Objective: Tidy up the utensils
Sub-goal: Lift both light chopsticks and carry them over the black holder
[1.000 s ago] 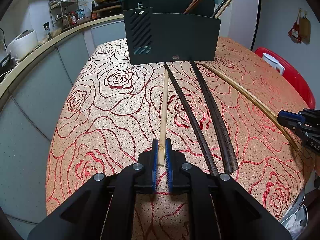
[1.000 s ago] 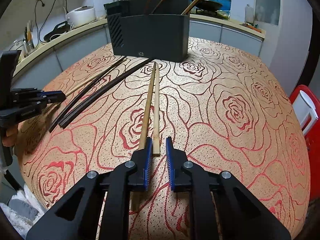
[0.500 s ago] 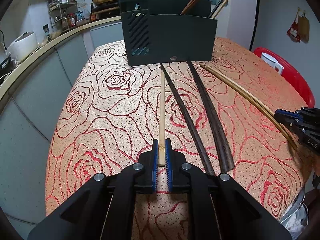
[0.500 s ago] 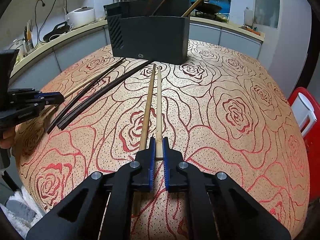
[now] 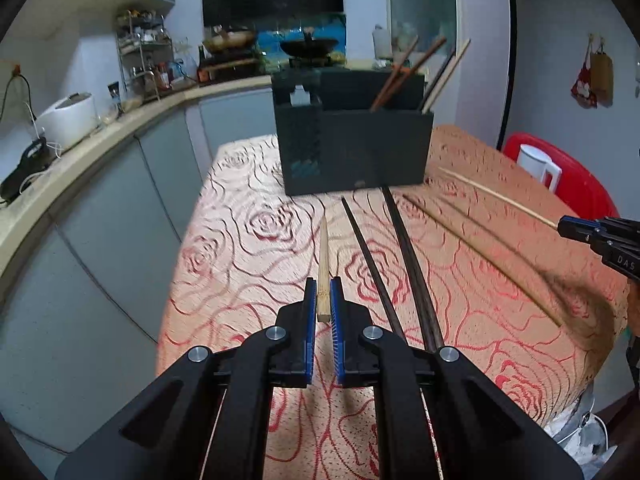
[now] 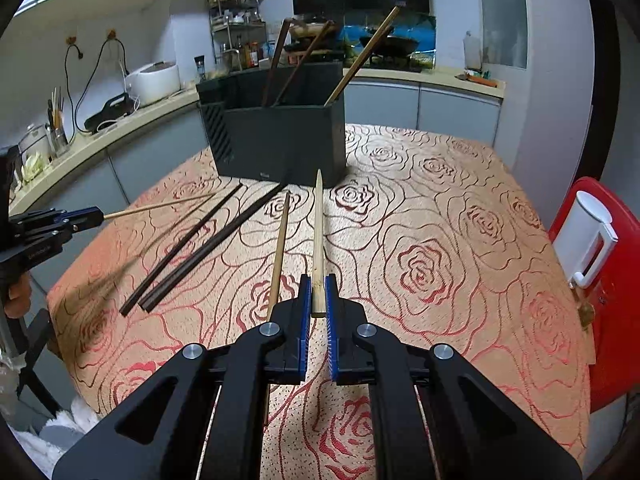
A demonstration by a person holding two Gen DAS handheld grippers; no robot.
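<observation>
The left tool (image 5: 323,295) is clenched on the thick end of a pale chopstick (image 5: 323,256), raised clear of the rose-patterned bench (image 5: 248,248) and pointing toward the far dark utensil holder (image 5: 352,148). Right of it, two dark chopsticks (image 5: 400,248) lie side by side on the cloth. One more light chopstick (image 6: 280,248) lies flat just left of the right tool (image 6: 318,296), which grips a second pale chopstick (image 6: 318,232), also lifted, its tip near the holder's front.

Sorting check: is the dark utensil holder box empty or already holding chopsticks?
Holding some: brown chopsticks stick out of the dark utensil holder box.
</observation>
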